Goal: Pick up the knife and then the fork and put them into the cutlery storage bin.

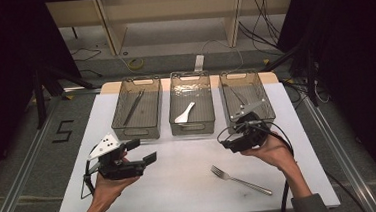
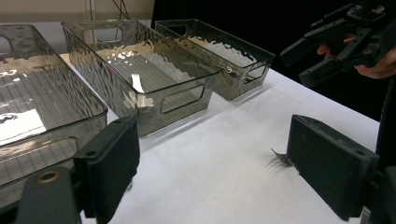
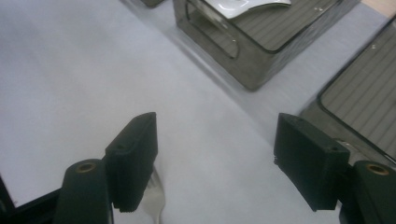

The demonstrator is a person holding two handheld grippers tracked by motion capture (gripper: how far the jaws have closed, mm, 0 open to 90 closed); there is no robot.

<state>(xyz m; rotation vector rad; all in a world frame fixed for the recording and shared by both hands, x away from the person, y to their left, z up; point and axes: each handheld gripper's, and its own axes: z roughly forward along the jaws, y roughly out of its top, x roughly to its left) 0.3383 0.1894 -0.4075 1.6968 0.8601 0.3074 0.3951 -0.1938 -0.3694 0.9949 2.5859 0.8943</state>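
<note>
A lab: black curtains (image 1: pixel 2 59), floor cables (image 1: pixel 265 25), aluminium rail frame (image 1: pixel 20 173).

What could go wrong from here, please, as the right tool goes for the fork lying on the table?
1. The silver metal fork lies flat on the white table, so the open right tool may slide over its thin handle rather than lift it.
2. The right tool hovers close to the right-hand smoky transparent plastic bin; a careless swing could knock it.
3. The trailing black cable passes near the fork's handle and might drag it.
</note>
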